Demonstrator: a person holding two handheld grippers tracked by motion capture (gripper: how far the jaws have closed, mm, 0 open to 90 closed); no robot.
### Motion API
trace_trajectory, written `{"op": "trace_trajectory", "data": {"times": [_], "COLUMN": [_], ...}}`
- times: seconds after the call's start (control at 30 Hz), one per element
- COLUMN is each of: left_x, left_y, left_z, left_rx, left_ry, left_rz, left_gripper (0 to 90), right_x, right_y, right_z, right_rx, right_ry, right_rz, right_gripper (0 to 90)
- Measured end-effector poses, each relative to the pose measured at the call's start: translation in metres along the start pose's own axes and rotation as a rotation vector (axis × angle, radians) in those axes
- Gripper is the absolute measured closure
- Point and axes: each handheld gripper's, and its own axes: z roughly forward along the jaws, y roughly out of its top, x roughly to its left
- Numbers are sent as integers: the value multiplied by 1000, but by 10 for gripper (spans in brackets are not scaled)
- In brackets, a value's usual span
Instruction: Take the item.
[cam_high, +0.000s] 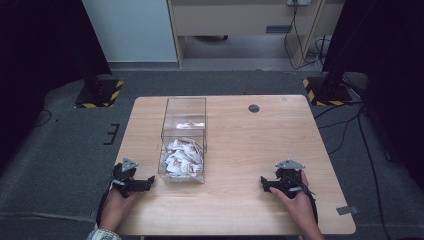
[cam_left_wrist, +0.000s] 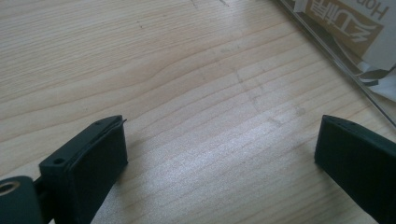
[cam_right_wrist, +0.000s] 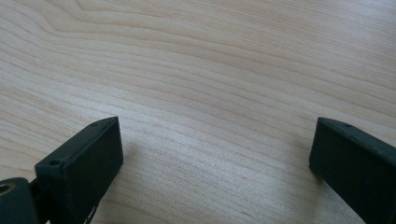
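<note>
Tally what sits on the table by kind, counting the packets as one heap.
Clear box: 1
Heap of white packets inside it, too jumbled to count singly: 1
Handheld grippers, left gripper and right gripper, both open and empty: 2
Total: 4

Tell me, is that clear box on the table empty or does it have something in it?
Not empty. The clear box stands upright on the wooden table, and white paper packets are piled in its near part.

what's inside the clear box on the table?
The clear box holds a heap of white paper packets, some with tan printing. Anything beneath the heap is covered; the count can't be told.
</note>
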Motion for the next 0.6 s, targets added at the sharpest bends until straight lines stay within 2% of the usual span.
{"op": "trace_trajectory", "data": {"times": [0.43,0.6], "left_x": [-2,-2], "left_y": [0,0], "left_z": [1,1], "left_rx": [5,5], "left_ry": [3,4], "left_rz": [-2,-4], "left_gripper": [0,0], "right_x": [0,-1], "right_y": [0,-1], "right_z": [0,-1], "right_rx": [0,4], "right_ry": [0,16], "right_rz": [-1,-16], "right_gripper": [26,27]}}
